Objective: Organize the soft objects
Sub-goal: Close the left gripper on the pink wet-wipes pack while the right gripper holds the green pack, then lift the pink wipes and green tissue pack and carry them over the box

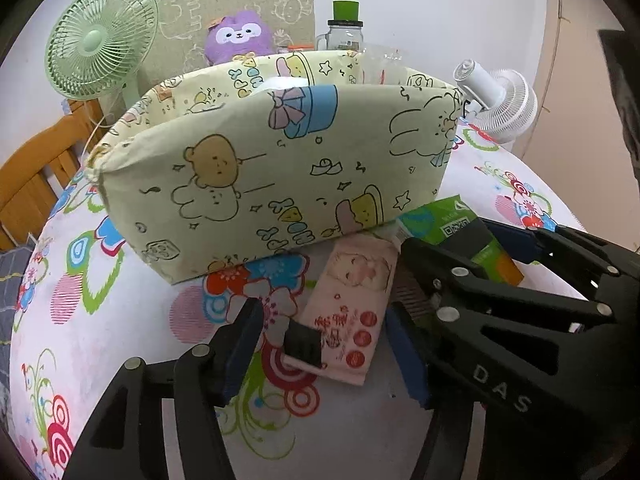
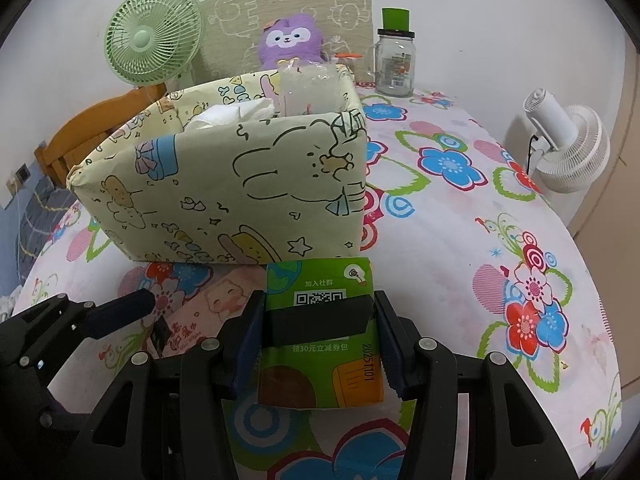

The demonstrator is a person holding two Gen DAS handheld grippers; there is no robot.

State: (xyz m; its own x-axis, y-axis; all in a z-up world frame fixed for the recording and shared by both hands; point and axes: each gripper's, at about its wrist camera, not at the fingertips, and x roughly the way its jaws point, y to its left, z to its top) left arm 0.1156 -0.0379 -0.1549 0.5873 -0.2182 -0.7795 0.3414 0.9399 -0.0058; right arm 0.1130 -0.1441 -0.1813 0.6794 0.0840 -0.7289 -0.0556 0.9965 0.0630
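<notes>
A pale yellow cartoon-print fabric box [image 1: 280,168] stands on the flowered tablecloth, with white tissue and a clear plastic pack inside. In front of it lies a pink tissue pack [image 1: 352,300], flat on the cloth. My left gripper [image 1: 322,308] straddles it, open, with a gap beside the left pad. To its right lies a green tissue pack [image 2: 320,280] with a black band. My right gripper [image 2: 319,298] is shut on it, both pads against its sides. The pink pack [image 2: 200,308] also shows in the right wrist view, partly hidden behind a left finger [image 2: 124,314].
Behind the box are a green fan [image 1: 98,38], a purple plush [image 1: 238,38], a cardboard sheet and a glass jar with a green lid [image 2: 394,62]. A white fan [image 2: 568,152] stands at the table's right edge. A wooden chair [image 1: 36,176] is at the left.
</notes>
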